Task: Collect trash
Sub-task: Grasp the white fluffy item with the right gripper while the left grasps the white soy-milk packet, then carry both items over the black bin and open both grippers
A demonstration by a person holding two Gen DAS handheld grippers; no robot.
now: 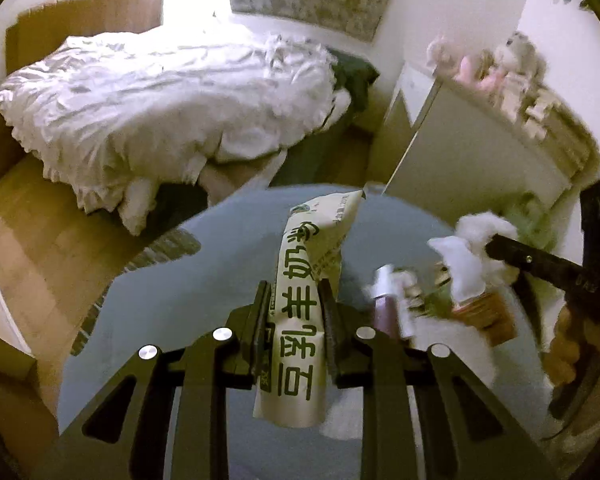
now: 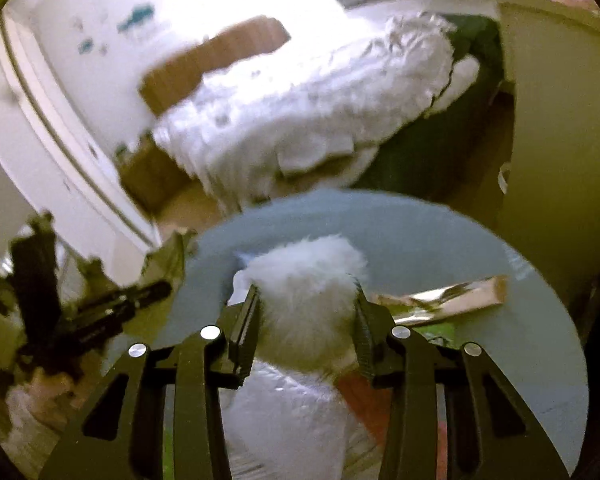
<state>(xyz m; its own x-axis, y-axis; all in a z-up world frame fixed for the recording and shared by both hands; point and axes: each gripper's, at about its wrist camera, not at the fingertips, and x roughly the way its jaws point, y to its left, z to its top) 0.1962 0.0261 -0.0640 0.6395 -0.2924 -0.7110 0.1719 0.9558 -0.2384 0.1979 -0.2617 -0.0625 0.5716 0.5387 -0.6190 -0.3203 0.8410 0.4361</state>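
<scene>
Above the round grey-blue glass table (image 1: 172,300), my left gripper (image 1: 296,286) is shut on a long cream packet (image 1: 300,320) printed with green characters; the packet sticks out past both ends of the fingers. In the right wrist view my right gripper (image 2: 306,292) is shut on a fluffy white wad of tissue (image 2: 304,272), held over the same table (image 2: 420,240). The tissue (image 1: 472,240) also shows at the right of the left wrist view. A flat shiny wrapper (image 2: 452,300) lies on the table just right of the right gripper.
A pinkish bottle (image 1: 384,300) and a small wooden box (image 1: 484,316) stand on the table's right side. Beyond the table are a bed with a rumpled white duvet (image 1: 160,100), a white cabinet (image 1: 460,152) topped with plush toys (image 1: 500,64), and wooden floor (image 1: 40,240).
</scene>
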